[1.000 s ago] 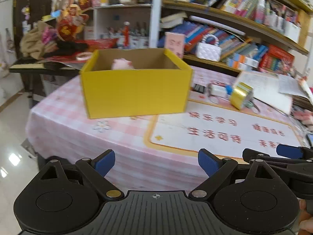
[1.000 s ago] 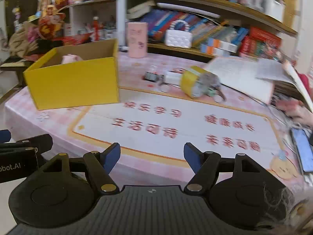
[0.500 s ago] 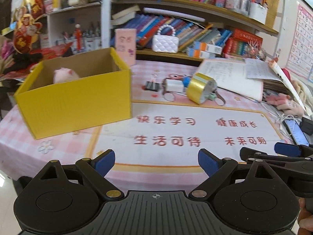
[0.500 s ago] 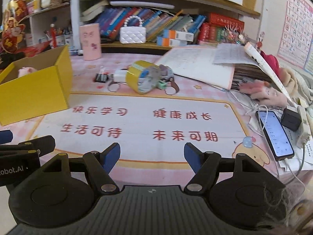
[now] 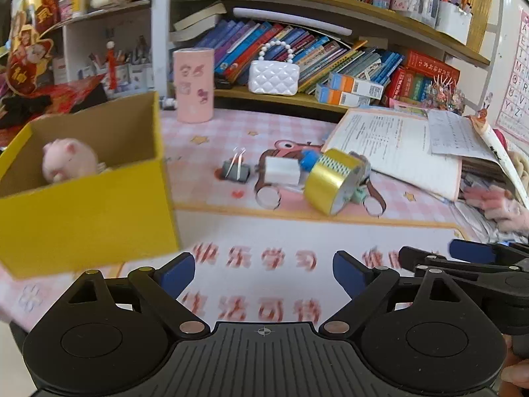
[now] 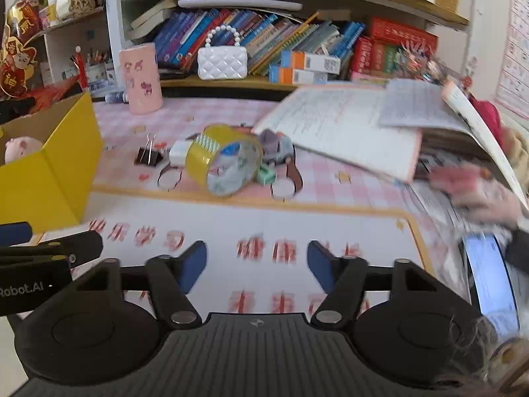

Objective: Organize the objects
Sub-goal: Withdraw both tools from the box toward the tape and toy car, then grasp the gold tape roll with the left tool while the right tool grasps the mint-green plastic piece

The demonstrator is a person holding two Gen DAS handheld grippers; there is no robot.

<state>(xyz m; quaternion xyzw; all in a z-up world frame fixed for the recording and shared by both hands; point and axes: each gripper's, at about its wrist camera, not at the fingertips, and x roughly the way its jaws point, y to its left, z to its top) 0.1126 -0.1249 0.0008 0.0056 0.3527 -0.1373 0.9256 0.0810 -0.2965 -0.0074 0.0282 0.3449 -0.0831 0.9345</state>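
A yellow cardboard box (image 5: pixel 86 211) stands at the table's left with a pink pig toy (image 5: pixel 67 160) inside; both also show in the right wrist view, box (image 6: pixel 49 172) and pig (image 6: pixel 20 149). A yellow tape roll (image 5: pixel 334 178) (image 6: pixel 224 165), a black binder clip (image 5: pixel 235 170) (image 6: pixel 148 157) and a white block (image 5: pixel 281 170) (image 6: pixel 180 152) lie together mid-table. My left gripper (image 5: pixel 263 273) is open and empty above the white mat. My right gripper (image 6: pixel 256 266) is open and empty too, short of the tape roll.
A pink cylinder (image 5: pixel 193 84) stands at the back. Open books and papers (image 5: pixel 396 145) cover the right side. A phone (image 6: pixel 492 281) lies at the right edge. Bookshelves with a white purse (image 5: pixel 273 76) rise behind the table.
Both grippers have moved forward over the table and swung right. The box has slid to the left of both views and the tape roll cluster is closer. Jaws stay open.
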